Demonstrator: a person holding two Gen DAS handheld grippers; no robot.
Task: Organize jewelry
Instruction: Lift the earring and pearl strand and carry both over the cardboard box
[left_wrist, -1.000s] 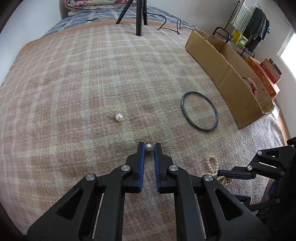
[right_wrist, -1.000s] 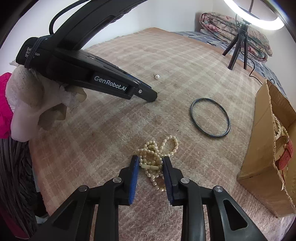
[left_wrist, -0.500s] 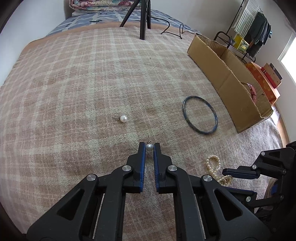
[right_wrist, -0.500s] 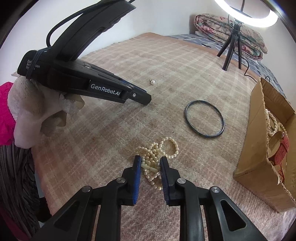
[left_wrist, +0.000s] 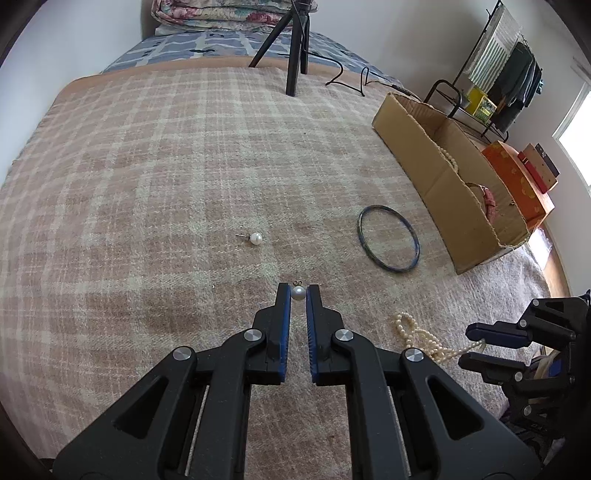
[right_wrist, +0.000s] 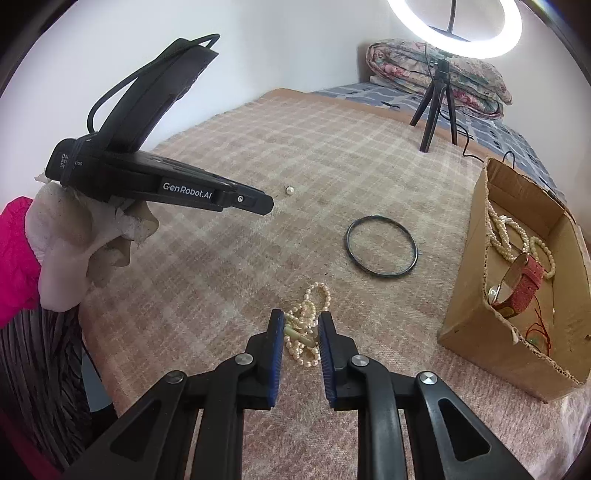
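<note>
My left gripper (left_wrist: 297, 292) is shut on a pearl earring (left_wrist: 297, 294), held just above the plaid blanket (left_wrist: 147, 221). A second pearl earring (left_wrist: 255, 239) lies ahead and to the left of it. In the right wrist view my right gripper (right_wrist: 301, 326) is shut on a bunched pearl necklace (right_wrist: 308, 306), whose far loops still rest on the blanket. In the left wrist view a strand of the necklace (left_wrist: 421, 339) leads up to the right gripper (left_wrist: 476, 345). A dark bangle (right_wrist: 382, 245) lies flat between the grippers and the cardboard box (right_wrist: 469, 295).
The open box holds pearl strands (right_wrist: 502, 229) and a red watch (right_wrist: 524, 284). A ring light (right_wrist: 456, 29) on a tripod (left_wrist: 295, 48) stands at the far end, with a cable beside it. A gloved hand (right_wrist: 74, 251) holds the left gripper (right_wrist: 266, 204). A clothes rack (left_wrist: 498, 74) stands off the bed.
Both grippers have risen a little. The right jaws have narrowed onto the necklace, and its near part has lifted. The left gripper stays shut on the pearl earring.
</note>
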